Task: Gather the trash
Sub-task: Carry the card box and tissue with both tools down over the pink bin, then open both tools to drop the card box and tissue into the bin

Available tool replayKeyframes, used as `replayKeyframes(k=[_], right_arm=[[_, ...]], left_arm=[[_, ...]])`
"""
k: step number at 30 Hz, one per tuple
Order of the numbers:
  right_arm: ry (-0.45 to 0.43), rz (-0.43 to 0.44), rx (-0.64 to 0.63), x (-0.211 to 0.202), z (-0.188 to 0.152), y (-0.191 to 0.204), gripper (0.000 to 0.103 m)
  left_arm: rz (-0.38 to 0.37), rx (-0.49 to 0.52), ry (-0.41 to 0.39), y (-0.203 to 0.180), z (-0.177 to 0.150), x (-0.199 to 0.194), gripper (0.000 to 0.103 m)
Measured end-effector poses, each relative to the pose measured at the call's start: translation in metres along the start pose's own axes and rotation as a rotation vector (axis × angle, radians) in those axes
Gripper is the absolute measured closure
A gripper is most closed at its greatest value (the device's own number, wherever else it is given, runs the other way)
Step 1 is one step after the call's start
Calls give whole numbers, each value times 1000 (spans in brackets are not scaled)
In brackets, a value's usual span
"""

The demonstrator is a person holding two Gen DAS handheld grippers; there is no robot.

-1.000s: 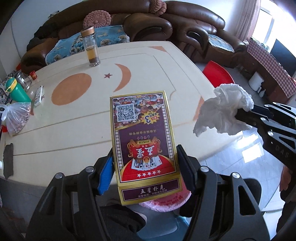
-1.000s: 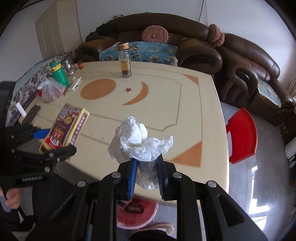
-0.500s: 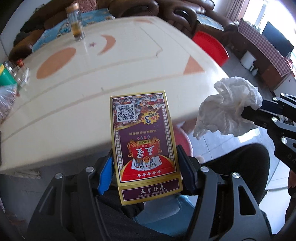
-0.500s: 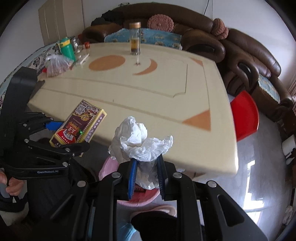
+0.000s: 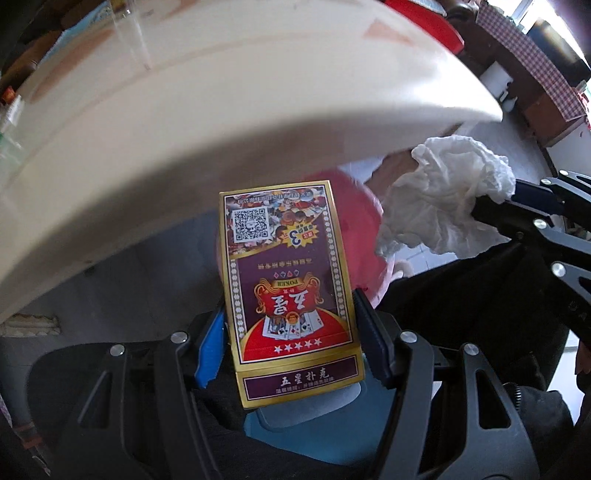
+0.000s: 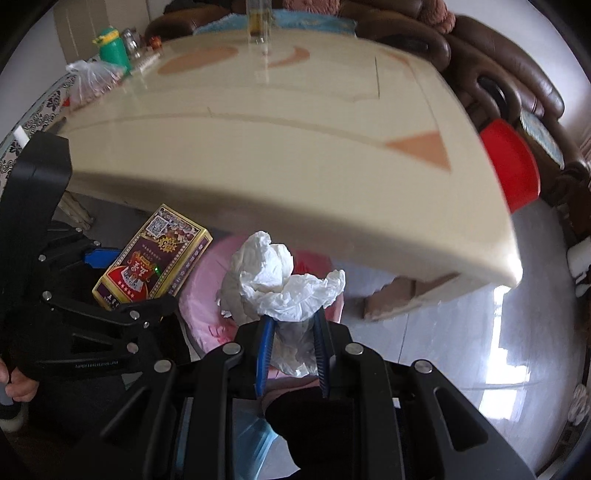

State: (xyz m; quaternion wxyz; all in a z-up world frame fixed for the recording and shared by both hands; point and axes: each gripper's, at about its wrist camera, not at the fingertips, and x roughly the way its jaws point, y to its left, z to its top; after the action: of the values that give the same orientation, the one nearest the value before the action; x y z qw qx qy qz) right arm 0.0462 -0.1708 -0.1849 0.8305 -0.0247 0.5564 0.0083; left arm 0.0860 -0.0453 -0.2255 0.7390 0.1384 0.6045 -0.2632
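2 hand-held grippers hang below the near edge of a cream table [image 6: 332, 192] with orange inlays. All places here are given from that table.

The left gripper [image 5: 291, 343] sits under the table's near edge. It pinches a playing-card box [image 5: 288, 291], purple, red and gold, with a QR code on the end farthest from the camera. Its blue-lined jaws press on the box's 2 long sides near the lower end, and the box stands up out of them, angled toward the underside of the table. In the right wrist view the same box [image 6: 155, 266] shows below the table's near-left part, tilted.

The right gripper [image 6: 291, 332] is also below the table edge, further toward the right corner. Its jaws are pressed together on a crumpled white tissue [image 6: 280, 284], which billows out above the fingertips. In the left wrist view the tissue [image 5: 443, 206] hangs just beside the card box, apart from it.

Directly beneath both held items, under the table's edge, lies a pink bin liner [image 6: 207, 295]; the container it lines is mostly hidden.

On the tabletop, at the far side, stand a glass jar [image 6: 258, 22], a green bottle [image 6: 112, 48] and a clear plastic bag [image 6: 92, 79]. A red stool [image 6: 513, 170] stands off the table's right side, and a brown sofa [image 6: 495, 81] lies beyond it. Part of a hand [image 6: 18, 387] grips the left tool's handle.
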Motion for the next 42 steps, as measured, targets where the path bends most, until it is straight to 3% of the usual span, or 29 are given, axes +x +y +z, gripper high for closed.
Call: replayKeyframes(k=[12,21,30,42], right_arm=[[136,47,82,89,-25,-8,82],[226,87,104,145,-26,-12,82],[260,115,119,172,-23,-23,82],[292,159,142,187,-23,-28,79]], left_arm=[[-10,5,120,-1,0,73,41],[-29,-65,194,5,0,113,41],[-40,-108,242,9,8,143,41],[5,-147,278,16,14,165,36]])
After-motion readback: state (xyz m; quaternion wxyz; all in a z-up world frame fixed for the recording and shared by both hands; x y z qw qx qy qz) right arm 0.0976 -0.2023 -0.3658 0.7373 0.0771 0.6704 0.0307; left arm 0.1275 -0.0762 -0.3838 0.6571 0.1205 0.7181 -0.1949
